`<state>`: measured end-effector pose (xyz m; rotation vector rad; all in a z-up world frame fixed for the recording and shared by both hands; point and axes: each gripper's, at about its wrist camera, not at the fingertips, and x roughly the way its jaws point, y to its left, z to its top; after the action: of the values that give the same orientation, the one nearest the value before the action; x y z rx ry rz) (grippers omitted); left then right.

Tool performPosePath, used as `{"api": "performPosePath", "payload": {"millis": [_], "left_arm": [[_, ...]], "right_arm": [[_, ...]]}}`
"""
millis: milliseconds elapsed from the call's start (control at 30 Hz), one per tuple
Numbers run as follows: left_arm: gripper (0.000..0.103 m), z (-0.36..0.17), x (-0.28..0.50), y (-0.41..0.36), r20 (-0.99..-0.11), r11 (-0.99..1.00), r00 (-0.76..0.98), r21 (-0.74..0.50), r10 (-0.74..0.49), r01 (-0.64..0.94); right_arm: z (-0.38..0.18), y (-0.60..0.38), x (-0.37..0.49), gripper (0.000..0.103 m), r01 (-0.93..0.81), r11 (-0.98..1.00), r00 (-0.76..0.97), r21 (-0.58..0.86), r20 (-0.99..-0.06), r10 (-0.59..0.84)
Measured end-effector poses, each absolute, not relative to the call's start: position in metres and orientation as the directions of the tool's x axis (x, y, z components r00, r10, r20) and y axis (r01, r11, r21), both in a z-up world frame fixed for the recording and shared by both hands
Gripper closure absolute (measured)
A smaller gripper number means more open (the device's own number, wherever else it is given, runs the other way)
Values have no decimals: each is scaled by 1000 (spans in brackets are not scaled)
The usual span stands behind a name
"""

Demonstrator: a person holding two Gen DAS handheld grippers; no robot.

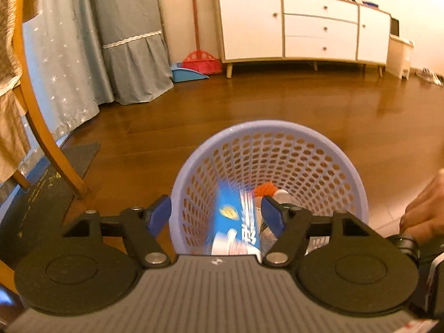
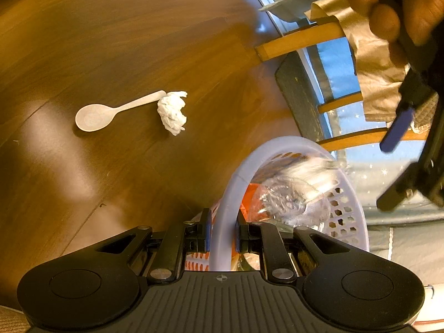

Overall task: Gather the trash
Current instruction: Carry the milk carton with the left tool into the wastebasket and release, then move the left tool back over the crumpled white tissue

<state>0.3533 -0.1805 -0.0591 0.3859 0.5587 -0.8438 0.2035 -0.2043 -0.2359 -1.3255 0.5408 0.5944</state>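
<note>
A lavender mesh basket [image 1: 305,149] stands on the wooden floor. My left gripper [image 1: 216,213] hangs open over its near rim, and a blurred blue snack packet [image 1: 238,216] lies between and below the fingers, inside the basket. An orange item [image 1: 266,188] and clear plastic [image 2: 294,197] lie in there too. My right gripper [image 2: 222,236] is shut on the basket rim [image 2: 236,183]. On the floor to the left lie a white plastic spoon [image 2: 97,115] and a crumpled white tissue [image 2: 172,111], touching the spoon's handle.
A wooden chair [image 1: 38,116] with draped cloth stands left of the basket, beside a dark mat [image 1: 50,194]. A white cabinet [image 1: 305,27], a red broom [image 1: 202,61] and a blue dustpan [image 1: 188,75] line the far wall. A hand [image 1: 424,211] shows at right.
</note>
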Motion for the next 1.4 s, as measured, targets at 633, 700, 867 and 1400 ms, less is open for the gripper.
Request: {"api": "performPosePath", "payload": {"millis": [633, 700, 867, 1400], "left_arm": [[36, -81, 350, -110, -669, 702, 595, 152, -445, 696], [36, -85, 349, -103, -676, 710, 600, 160, -427, 686], [36, -96, 348, -92, -699, 719, 597, 171, -394, 674], [37, -157, 327, -53, -785, 747, 547, 170, -292, 643]], "right_arm": [[-237, -204, 202, 91, -675, 140, 737, -724, -669, 90], [-237, -204, 203, 91, -674, 142, 738, -725, -669, 90], [-237, -204, 204, 91, -674, 145, 738, -724, -669, 89], [-237, -204, 205, 91, -674, 144, 738, -725, -669, 89]]}}
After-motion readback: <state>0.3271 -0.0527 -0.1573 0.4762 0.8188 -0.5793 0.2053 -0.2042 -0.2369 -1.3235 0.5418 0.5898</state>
